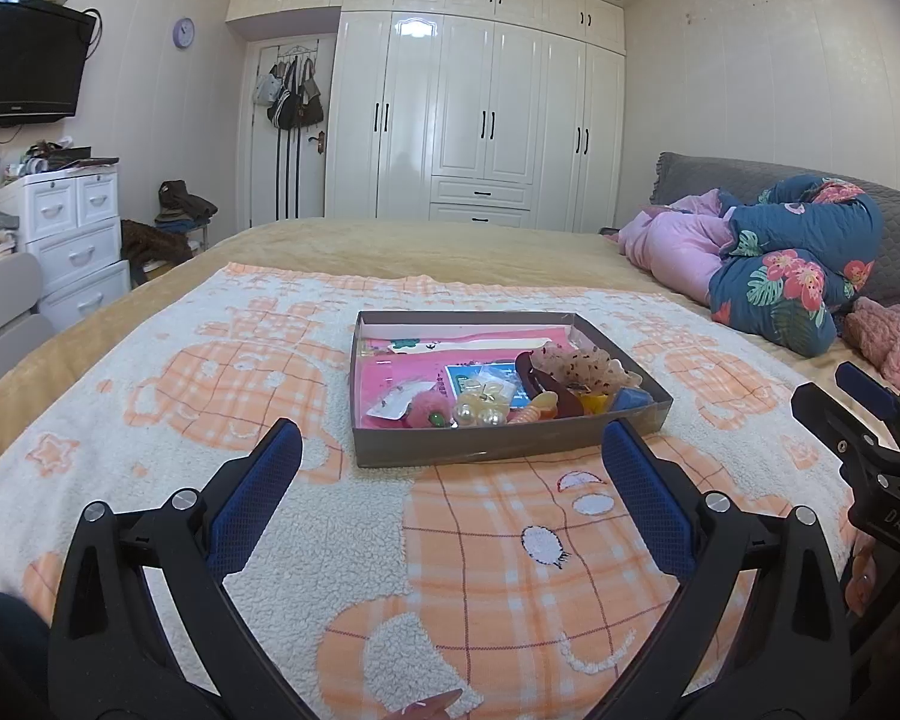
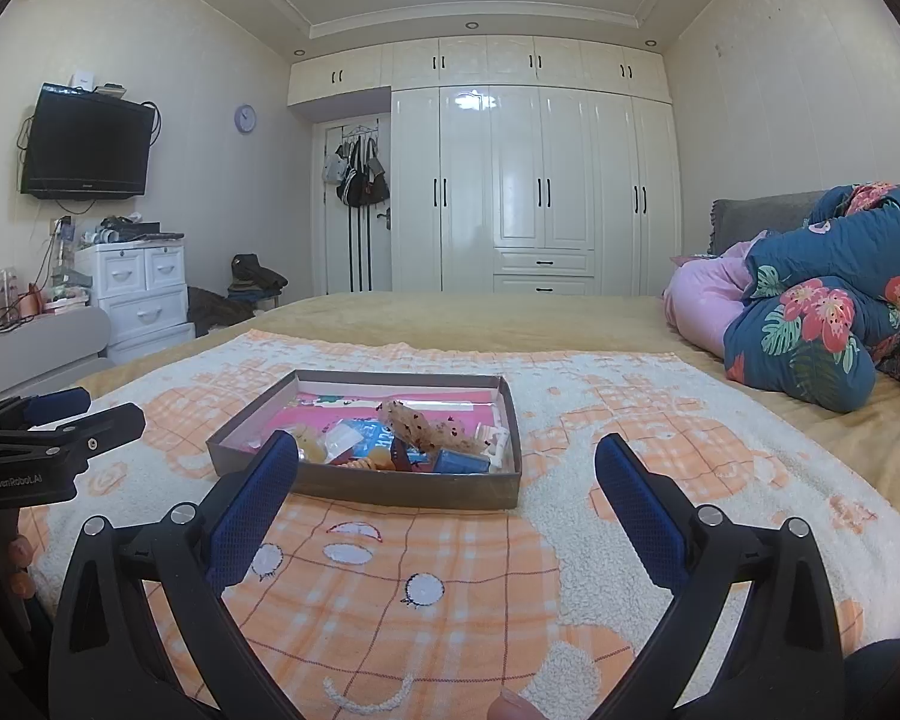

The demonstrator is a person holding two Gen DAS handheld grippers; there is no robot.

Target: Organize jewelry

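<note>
Left claw (image 1: pixel 450 450): blue-padded fingers spread wide, nothing between them, held above the blanket (image 1: pixel 210 360) short of the tray. Right claw (image 2: pixel 447 468): likewise spread wide and empty, on the near side of the same tray. Each claw shows at the edge of the other's view; the right unit's body reads "DAS" in the left wrist view, and the left unit's body reads "GenRobot.AI" in the right wrist view.

The shallow grey cardboard tray (image 1: pixel 480 450) sits near the middle of a fleecy cream-and-orange checked blanket spread over the bed (image 1: pixel 420 246). Its floor is lined with pink printed paper. The contents are gathered toward its near right part: a pink pompom (image 1: pixel 423 411) at the near wall, large pearl beads (image 1: pixel 480 415) just beside it, a dark red hair clip (image 1: pixel 546 387) lying diagonally, a spotted mesh scrunchie (image 1: pixel 576 363) behind the clip, a blue block (image 1: pixel 630 399) in the near right corner, and a blue printed card (image 1: pixel 480 375) whose writing is too small to read.

A floral quilt (image 1: pixel 798 264) lies bunched on the bed to the right, well apart from the tray. White wardrobes (image 1: pixel 480 120) fill the far wall.
</note>
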